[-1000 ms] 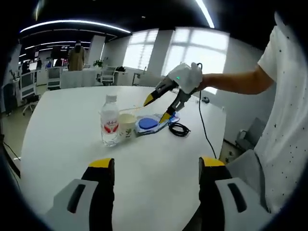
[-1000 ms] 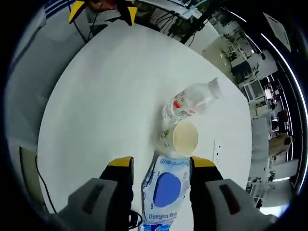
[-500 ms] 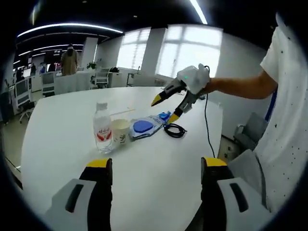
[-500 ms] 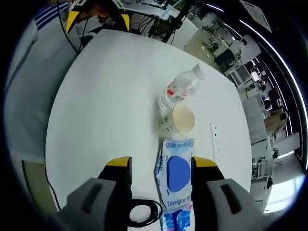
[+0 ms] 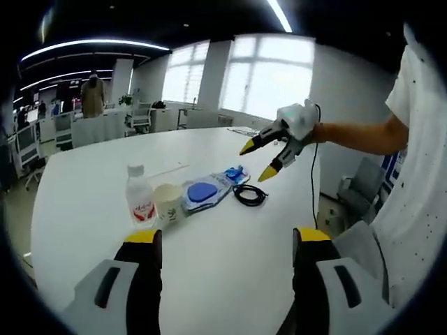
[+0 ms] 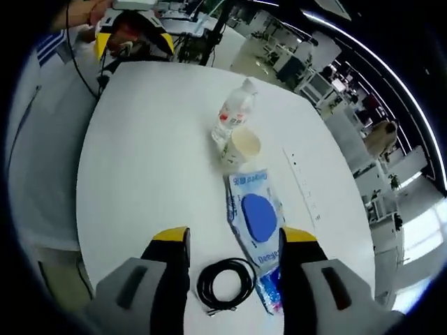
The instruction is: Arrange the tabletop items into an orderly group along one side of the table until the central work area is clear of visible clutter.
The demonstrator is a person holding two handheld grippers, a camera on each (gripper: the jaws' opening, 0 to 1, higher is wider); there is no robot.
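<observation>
Items in one row on the table, both claws empty

Table (image 5: pixel 84 202) is white and wide, and most of its top is bare. The things lie in a short row near the far side in the left gripper view. Wipes pack (image 6: pixel 254 216), with a blue round lid, is the largest thing; it lies flat, one end close to the cup. It looks soft and light, so I think a claw should take it at one edge, not at the middle, because it can bend. Water bottle (image 5: pixel 140 202) stands upright, touching or just beside the paper cup (image 5: pixel 169 203). The bottle is smooth plastic and may slip; holding the body under the label seems safest. The cup is thin and open, easy to crush, so only a gentle hold at the wall. Black cable (image 6: pixel 225 285) is coiled at the other end of the row, floppy, best taken across the coil. A small blue packet (image 6: pixel 270 293) lies beside it.

Left claw (image 5: pixel 223 241) is wide open and holds nothing. Right claw (image 6: pixel 232 241) is also wide open, hanging above the cable and pack.
</observation>
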